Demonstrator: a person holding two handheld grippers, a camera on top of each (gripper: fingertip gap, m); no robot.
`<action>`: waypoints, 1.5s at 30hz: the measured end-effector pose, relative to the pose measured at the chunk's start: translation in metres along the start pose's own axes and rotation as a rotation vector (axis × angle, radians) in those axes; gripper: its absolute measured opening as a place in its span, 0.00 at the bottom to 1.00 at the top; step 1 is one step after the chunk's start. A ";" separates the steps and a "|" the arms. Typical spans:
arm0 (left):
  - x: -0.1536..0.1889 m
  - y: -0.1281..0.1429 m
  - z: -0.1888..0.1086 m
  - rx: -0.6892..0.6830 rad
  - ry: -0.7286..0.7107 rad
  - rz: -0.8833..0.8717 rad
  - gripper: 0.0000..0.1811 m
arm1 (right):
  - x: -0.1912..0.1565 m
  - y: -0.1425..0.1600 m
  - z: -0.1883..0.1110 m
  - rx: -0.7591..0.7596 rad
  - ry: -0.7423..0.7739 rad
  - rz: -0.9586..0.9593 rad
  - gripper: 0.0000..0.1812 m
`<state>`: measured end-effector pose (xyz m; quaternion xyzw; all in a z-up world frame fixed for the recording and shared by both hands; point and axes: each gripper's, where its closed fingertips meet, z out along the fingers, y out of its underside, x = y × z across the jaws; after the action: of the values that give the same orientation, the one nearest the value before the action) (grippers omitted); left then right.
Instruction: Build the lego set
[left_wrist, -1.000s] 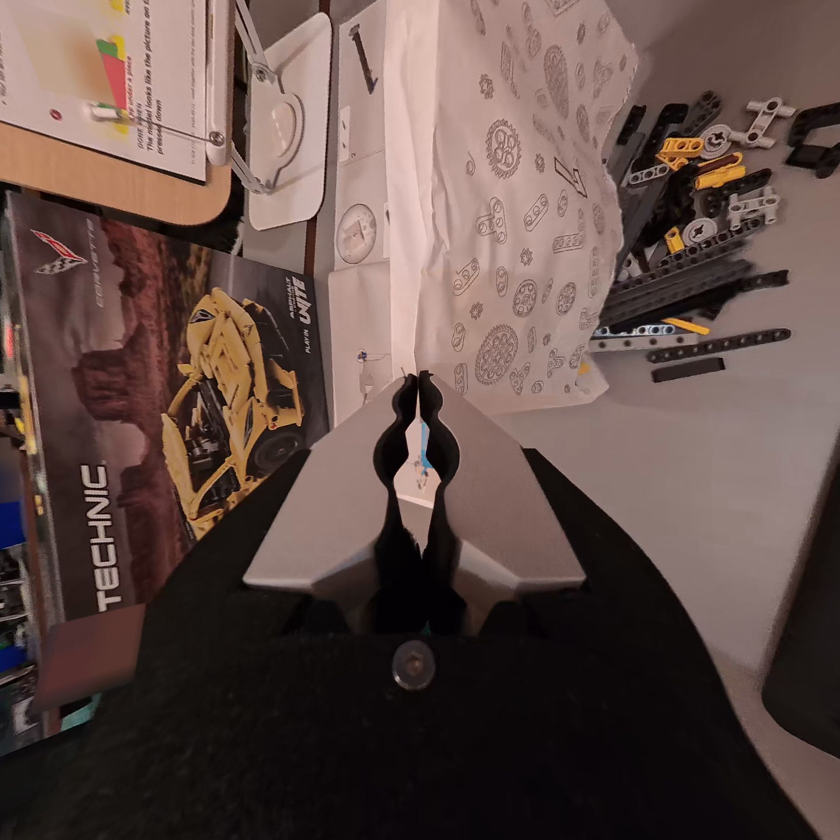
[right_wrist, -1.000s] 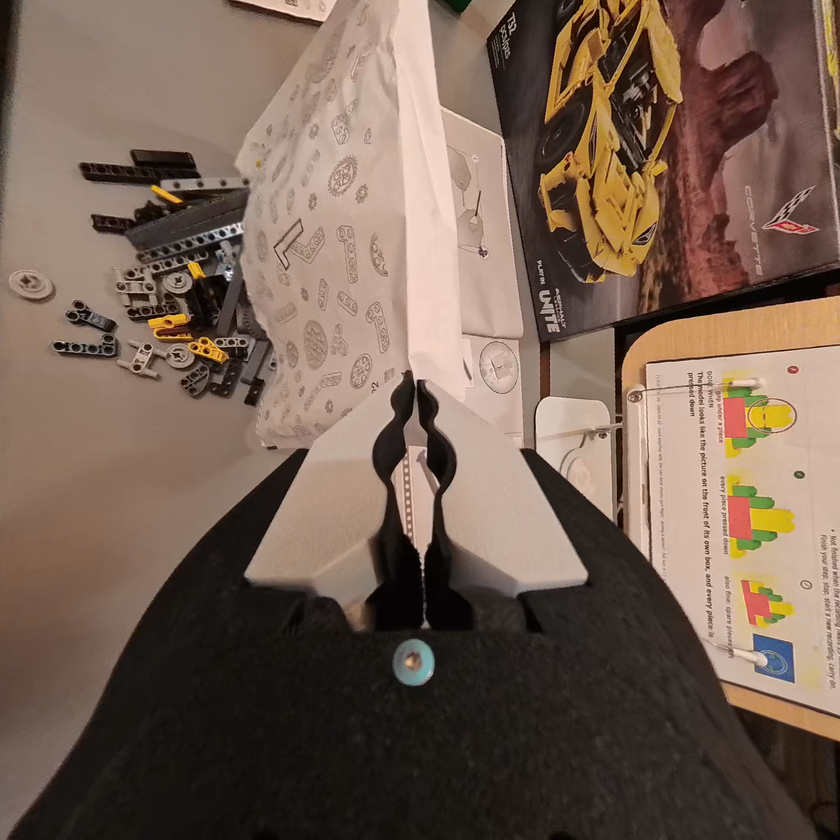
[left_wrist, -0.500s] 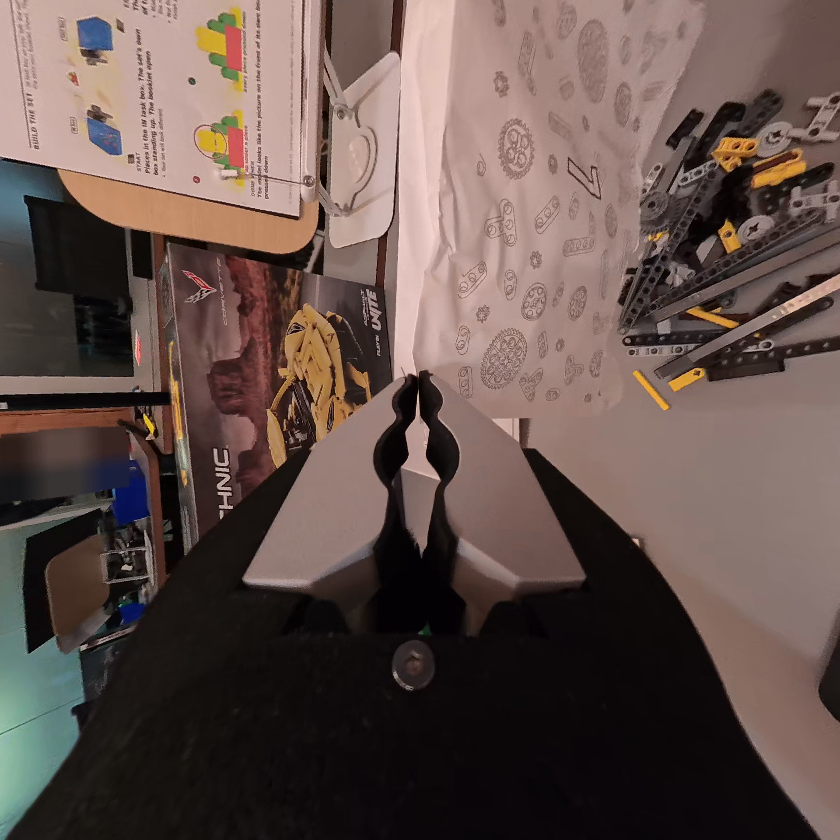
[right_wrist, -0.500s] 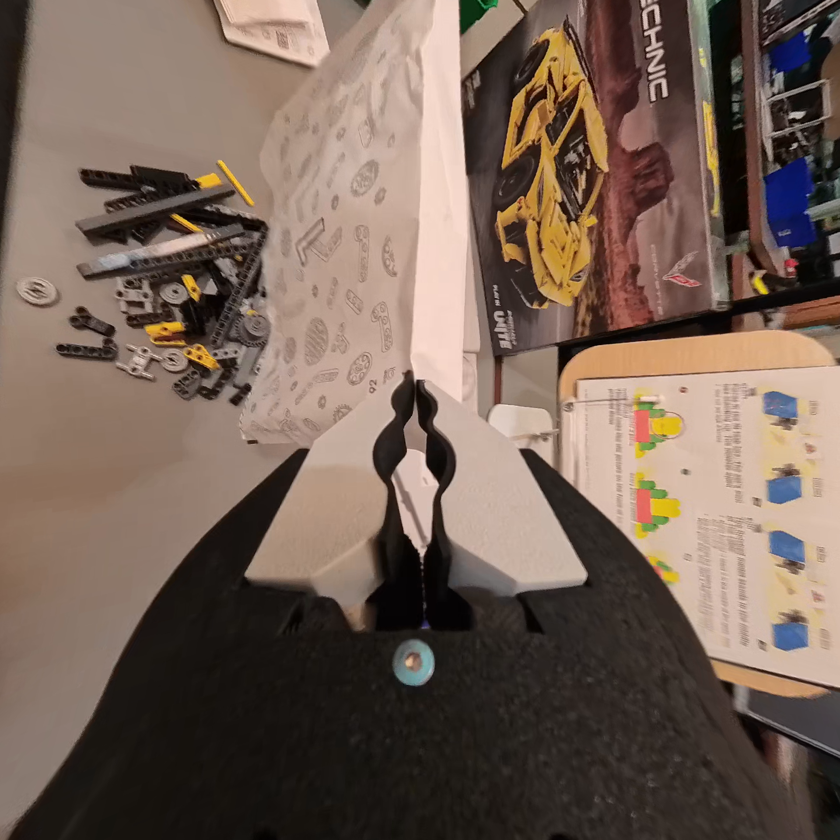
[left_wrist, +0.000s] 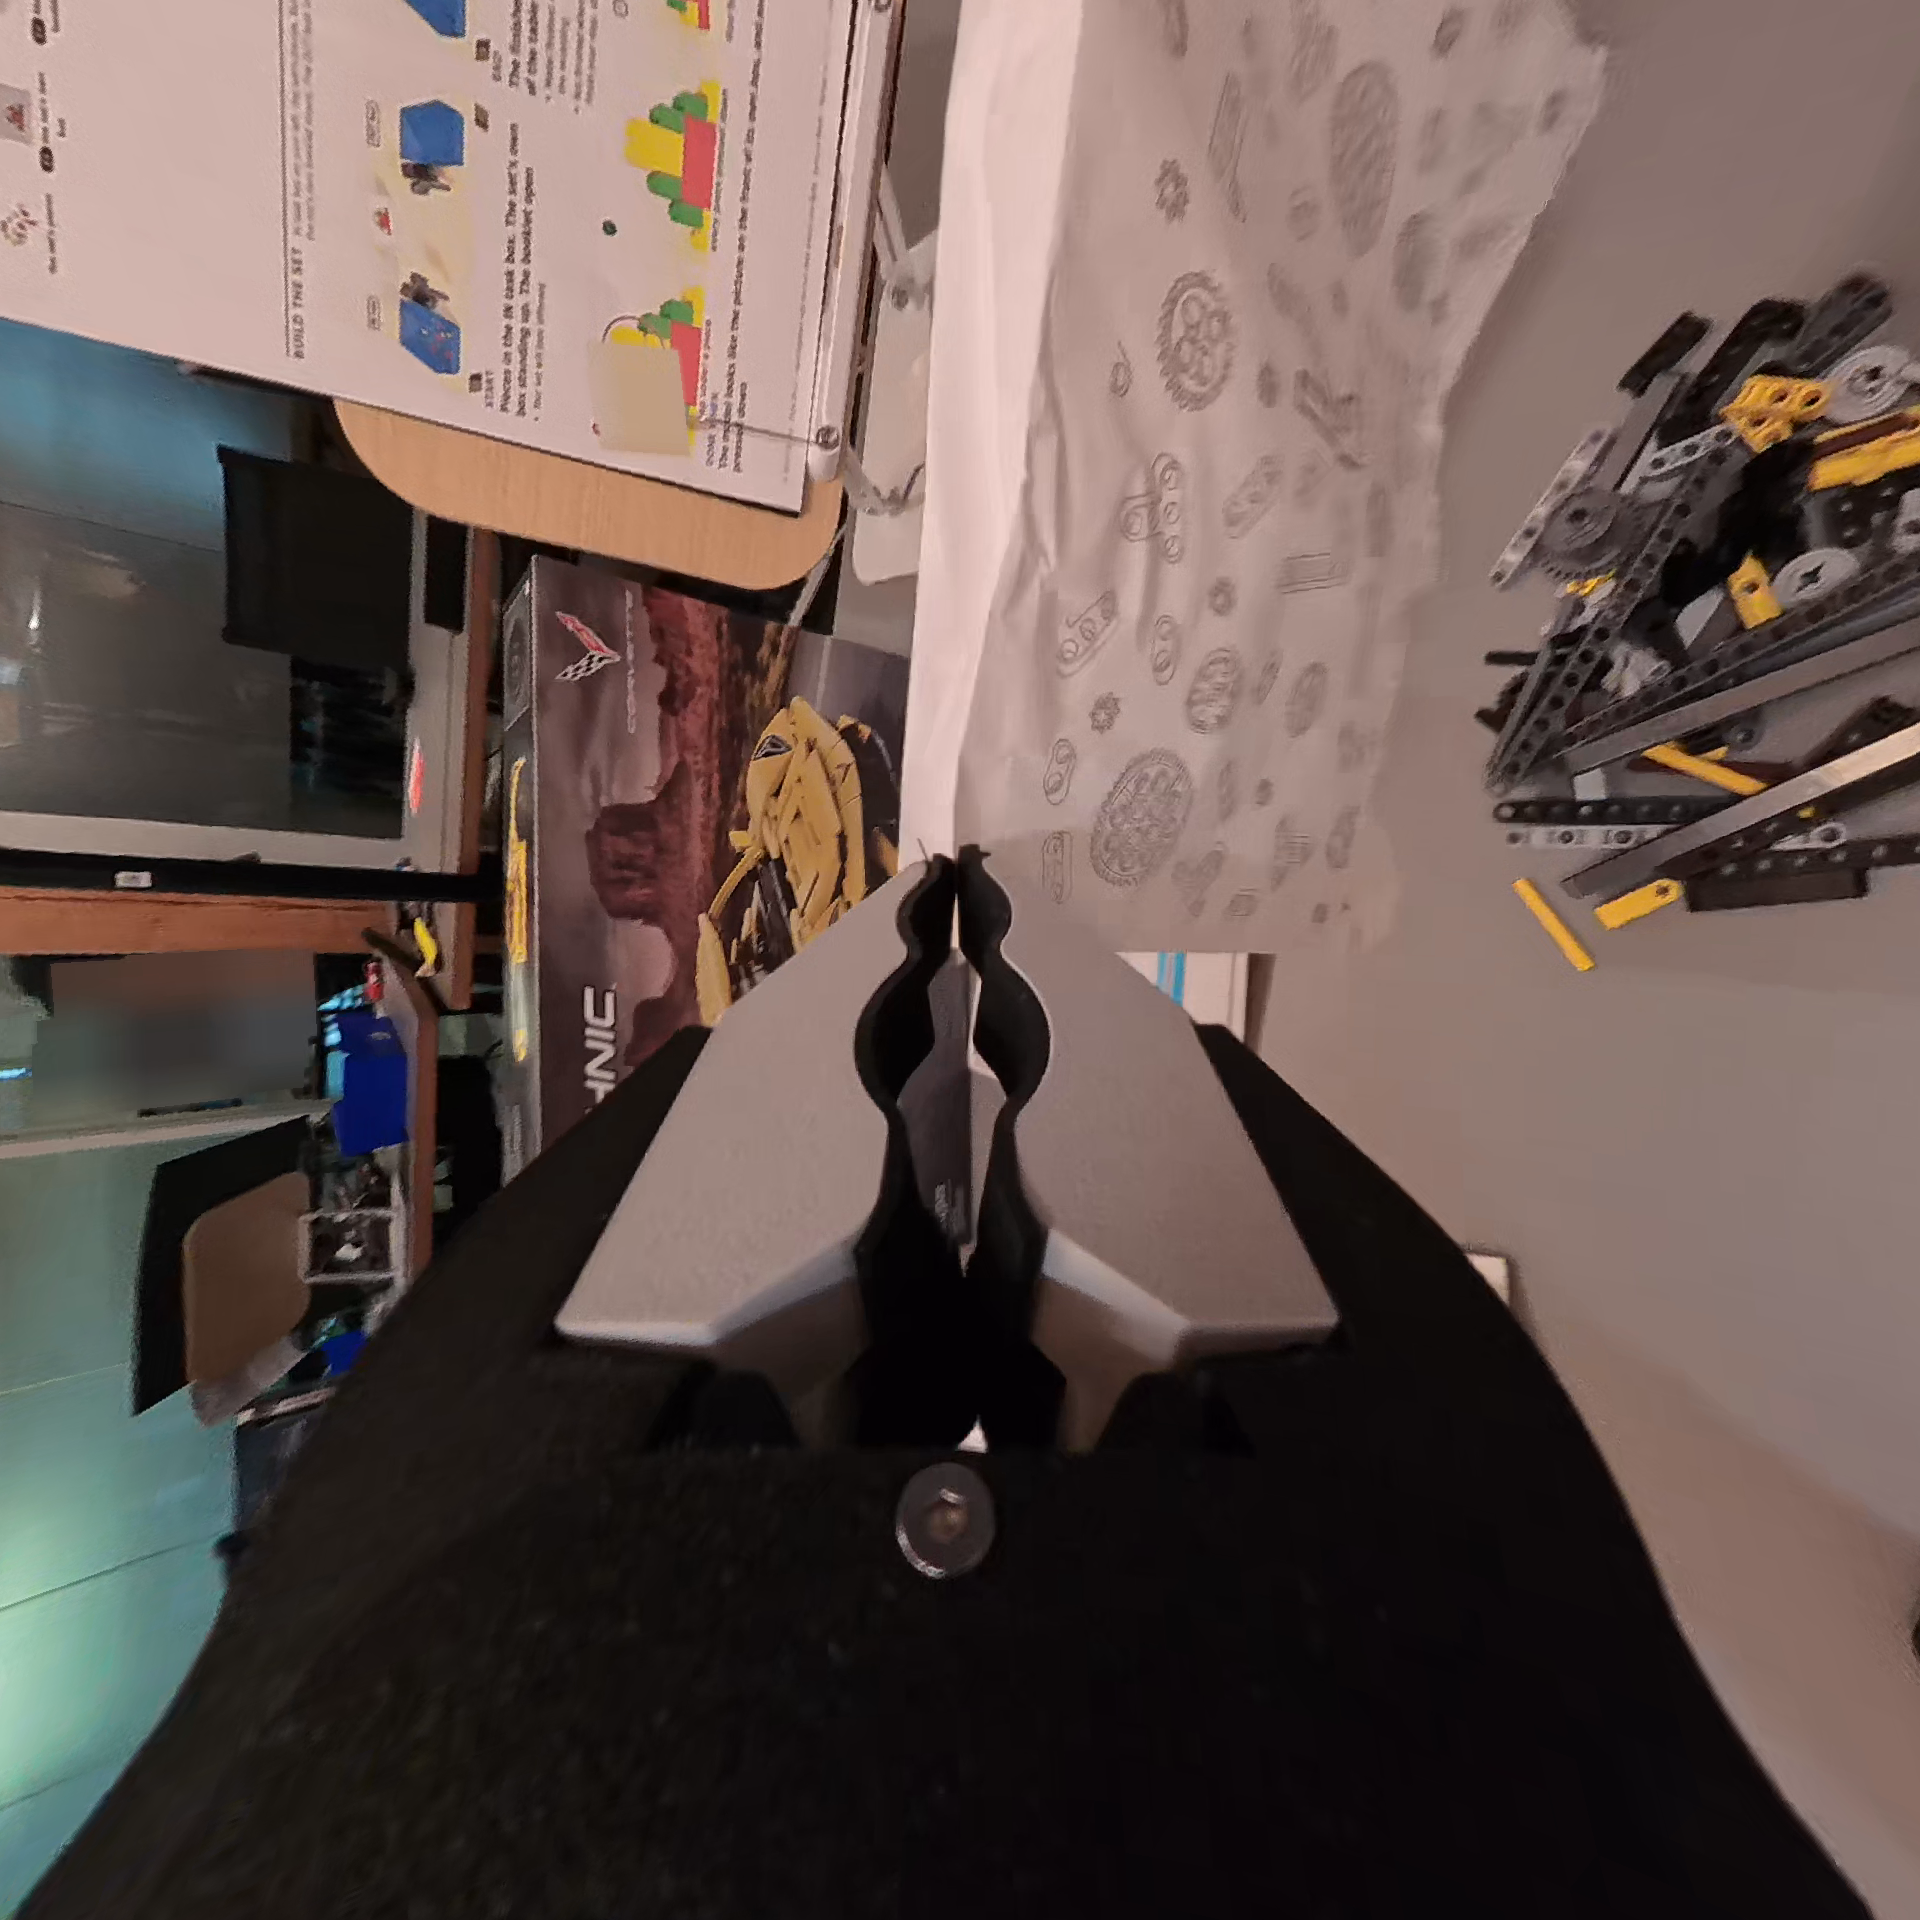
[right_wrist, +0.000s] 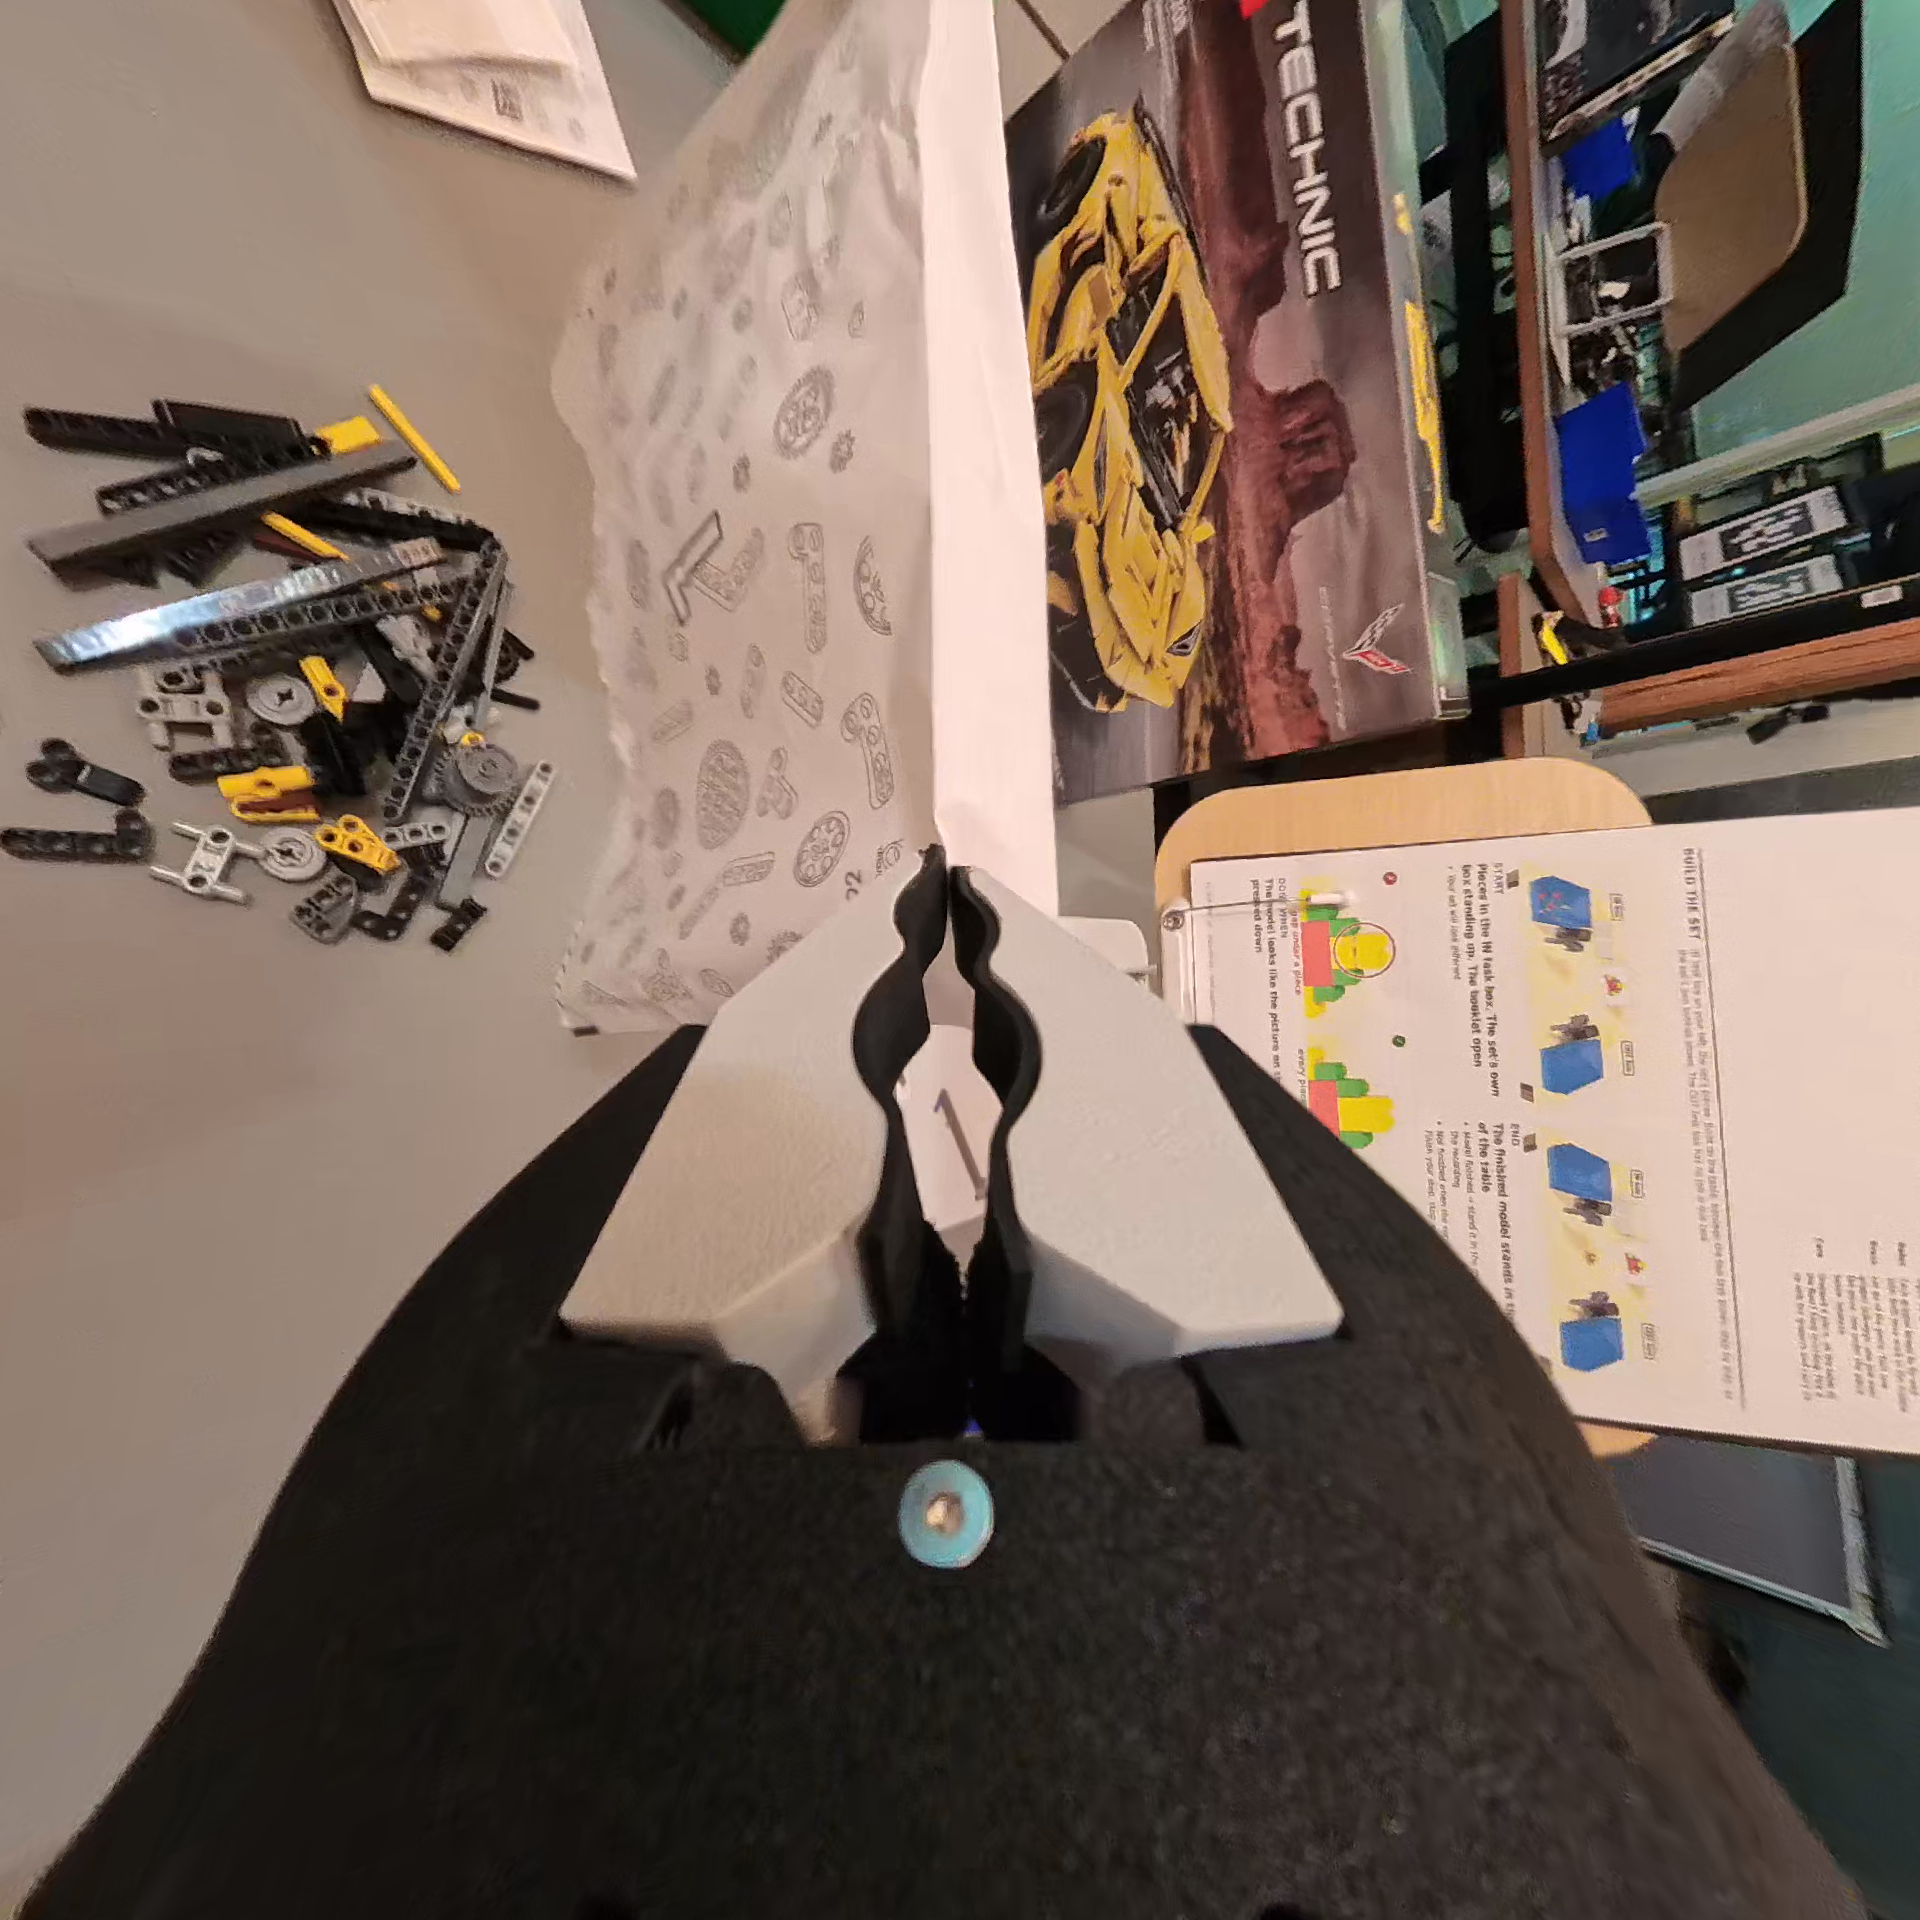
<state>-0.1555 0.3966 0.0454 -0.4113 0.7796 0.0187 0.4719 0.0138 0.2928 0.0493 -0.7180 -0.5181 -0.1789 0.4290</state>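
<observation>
The lego pieces (right_wrist: 291, 686) lie heaped at the frame's left, so keep both closed tools, left tool (left_wrist: 954, 868) and right tool (right_wrist: 940, 862), pinching the paper bag (right_wrist: 790, 582) clear of them.

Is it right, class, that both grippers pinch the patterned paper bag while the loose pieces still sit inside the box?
Not quite. The right wrist view shows the loose pieces heaped on the grey table, not inside the box. Both the left gripper and right gripper do pinch the paper bag.
</observation>
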 end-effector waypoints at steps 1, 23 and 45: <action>0.000 -0.002 -0.005 0.038 0.012 -0.026 0.00 | 0.001 -0.003 -0.005 0.043 -0.002 0.028 0.00; 0.014 -0.025 -0.031 0.745 0.516 -0.792 0.00 | 0.008 -0.020 -0.029 0.116 0.078 0.090 0.02; 0.028 -0.020 -0.044 0.873 0.599 -0.794 0.00 | -0.021 -0.005 -0.028 0.884 -0.324 0.901 0.09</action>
<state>-0.1800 0.3475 0.0558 -0.4256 0.6023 -0.5897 0.3292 0.0057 0.2586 0.0525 -0.6386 -0.2491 0.3589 0.6335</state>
